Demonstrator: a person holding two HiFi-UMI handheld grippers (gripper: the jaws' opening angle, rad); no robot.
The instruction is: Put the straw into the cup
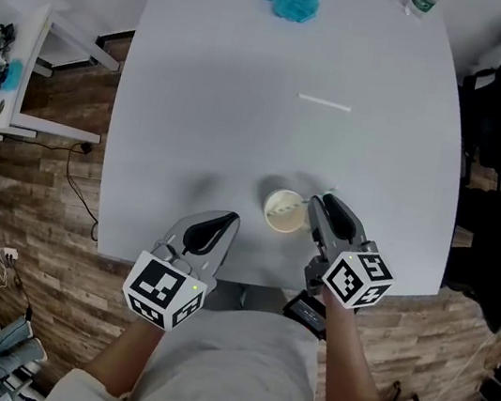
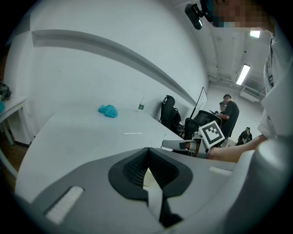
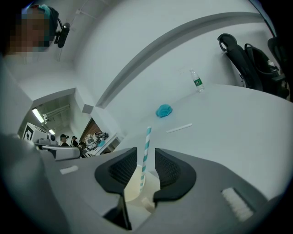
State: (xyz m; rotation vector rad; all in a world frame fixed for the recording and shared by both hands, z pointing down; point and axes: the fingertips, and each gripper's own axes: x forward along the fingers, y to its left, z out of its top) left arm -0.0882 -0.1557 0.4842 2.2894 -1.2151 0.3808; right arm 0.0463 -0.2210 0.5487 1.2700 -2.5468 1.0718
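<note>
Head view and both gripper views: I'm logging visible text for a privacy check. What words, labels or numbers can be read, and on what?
No readable text.
Bottle: green label, print too small to read.
Left marker cube and right marker cube: black-and-white square patterns, no letters.

This is an office or lab workroom. A big white desk [image 1: 202, 92] stands on a wood-plank floor [image 1: 38, 216], with black office chairs [image 2: 168, 110] past its right edge. A side desk [image 1: 35, 64] stands by loose cables [image 1: 82, 186]. Strip lights [image 2: 243, 74] run overhead, and a person [image 2: 227, 109] sits in the background.
</note>
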